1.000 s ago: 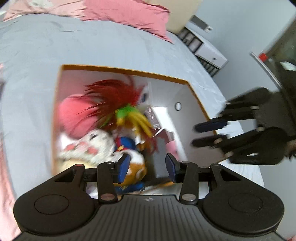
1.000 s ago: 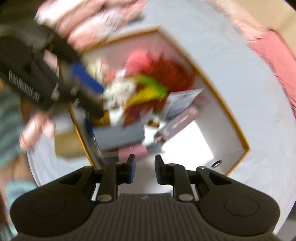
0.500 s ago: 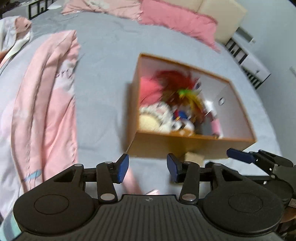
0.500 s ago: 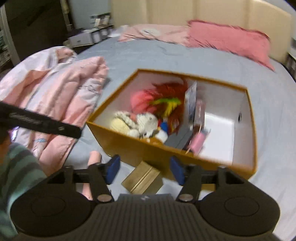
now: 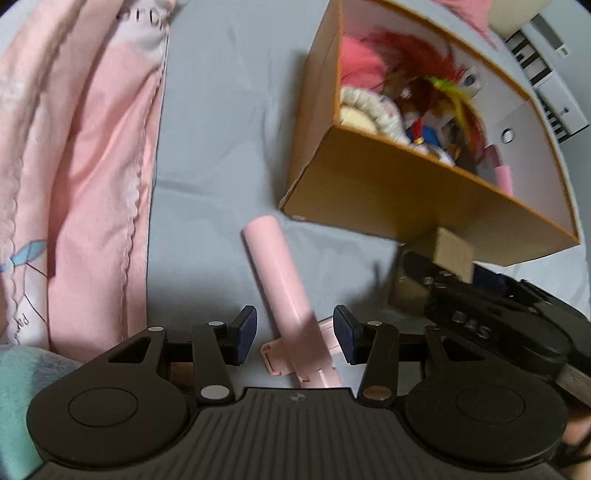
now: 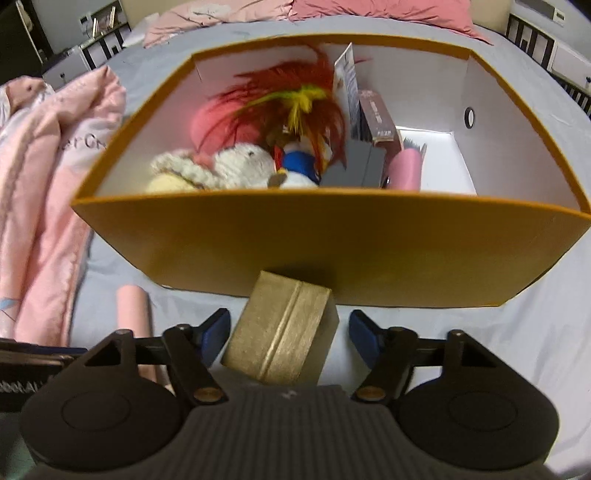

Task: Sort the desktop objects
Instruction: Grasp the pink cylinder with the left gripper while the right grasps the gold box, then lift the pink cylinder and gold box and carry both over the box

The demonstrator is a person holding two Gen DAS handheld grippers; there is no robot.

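Observation:
A pink tube (image 5: 280, 288) lies on the grey bedsheet, on top of a small flat pink piece (image 5: 271, 354). My left gripper (image 5: 294, 332) points down over it, open, with the tube between its fingers and clear of both pads. A small gold box (image 6: 284, 332) lies in front of the big orange box (image 6: 332, 251). My right gripper (image 6: 290, 330) straddles the gold box and its jaws are closing; a gap still shows at the right pad. The orange box holds plush toys (image 6: 229, 170), a red-feathered doll (image 6: 295, 110), books and a pink roll.
A pink jacket (image 5: 92, 166) is spread on the bed left of the orange box (image 5: 406, 192). Pink pillows (image 6: 369, 11) lie at the head of the bed. A white cabinet (image 5: 546, 66) stands beyond the bed. A teal sleeve (image 5: 14, 387) shows at the lower left.
Both grippers came down from over the orange box to the sheet in front of it. The right jaws widened. The pink tube and the gold box now sit between the fingers.

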